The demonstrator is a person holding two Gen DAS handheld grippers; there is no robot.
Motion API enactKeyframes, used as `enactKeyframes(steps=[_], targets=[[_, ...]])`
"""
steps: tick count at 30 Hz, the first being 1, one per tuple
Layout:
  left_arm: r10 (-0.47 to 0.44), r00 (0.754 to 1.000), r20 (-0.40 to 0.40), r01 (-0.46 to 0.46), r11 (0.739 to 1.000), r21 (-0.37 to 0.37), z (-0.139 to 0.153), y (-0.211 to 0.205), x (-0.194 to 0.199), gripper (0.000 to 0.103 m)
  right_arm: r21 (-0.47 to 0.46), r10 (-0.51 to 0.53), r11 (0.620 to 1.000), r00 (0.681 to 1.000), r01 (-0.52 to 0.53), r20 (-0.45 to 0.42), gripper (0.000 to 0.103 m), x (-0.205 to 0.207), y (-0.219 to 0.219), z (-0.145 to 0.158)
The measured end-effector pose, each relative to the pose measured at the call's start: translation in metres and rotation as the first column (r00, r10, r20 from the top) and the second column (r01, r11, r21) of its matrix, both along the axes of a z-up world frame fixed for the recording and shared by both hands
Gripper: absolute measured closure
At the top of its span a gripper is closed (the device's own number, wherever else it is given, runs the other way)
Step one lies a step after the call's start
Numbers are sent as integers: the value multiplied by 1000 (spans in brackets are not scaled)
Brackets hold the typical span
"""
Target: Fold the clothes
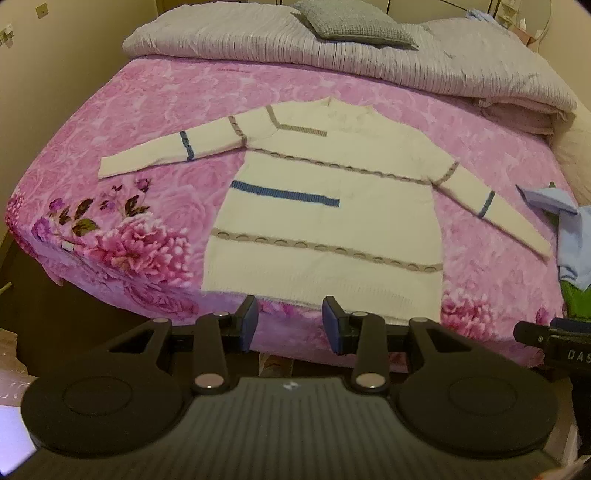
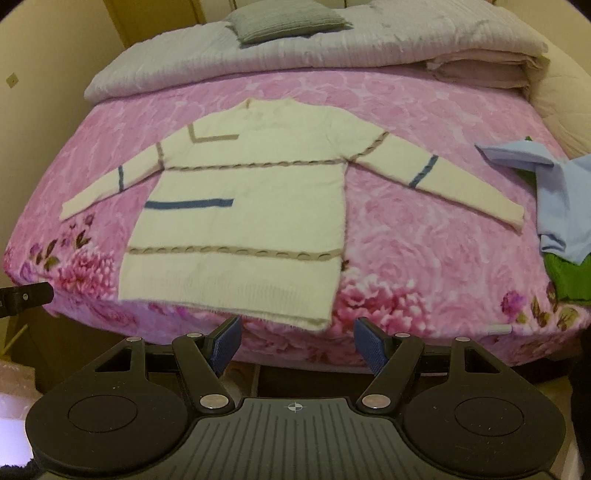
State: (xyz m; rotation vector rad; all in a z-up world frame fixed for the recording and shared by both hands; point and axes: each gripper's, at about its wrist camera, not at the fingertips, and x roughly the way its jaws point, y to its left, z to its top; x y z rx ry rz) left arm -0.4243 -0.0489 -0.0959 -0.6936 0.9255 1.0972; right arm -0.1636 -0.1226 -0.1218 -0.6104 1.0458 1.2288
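A cream sweater (image 1: 325, 218) is laid flat and face up on a pink floral blanket (image 1: 155, 110) that covers a bed. Its hem lies at the near edge of the bed, its collar points toward the far end, and its 2 sleeves are spread out to either side. Tan cable bands and short blue stripes are seen across the body and on each sleeve.

The left gripper (image 1: 290, 325) is held just short of the hem, its 2 blue-padded fingers parted with nothing between them. The right gripper (image 2: 295, 341) is held the same way — fingers spread wide, empty — just below the hem's right corner. Neither is touching the fabric.

At the far end of the bed, a folded grey quilt (image 2: 221, 55) is piled, and a small grey cushion (image 2: 284, 18) is set on top of it. Beside the end of the right sleeve, a light blue garment (image 2: 561, 199) is bunched at the bed's right edge, with a green piece of cloth (image 2: 569, 277) partly covered beneath it. The sleeve cuff and the blue garment are near each other but apart.
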Motion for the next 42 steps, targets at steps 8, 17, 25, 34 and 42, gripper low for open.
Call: enactKeyframes(steps=[8,17,25,34,42], targets=[[-17,1000,-25,16,1000,-17,-6,-6,-2,69,-17,6,1000,1000,-6,-7,32,-5,-1,-2],[-43,999,-14,43,999,-26,-9,-3,1,69,-29,-20,999,1000,20,-4,32,-8,0,-2],[-64,998,-2,64,997,-31,-12,-1,10,69,-22,-26,999,1000,26,11,32,-4,-1,1],[-64,998,-13,63,998,-32,-15,3,18,68,-14,-33,999,999,33,4,32,3,7,0],[-38,999,4,38,998,-45,-28,40,16,68,-5,-45,999,999,45,-11,32,11,27,-4]])
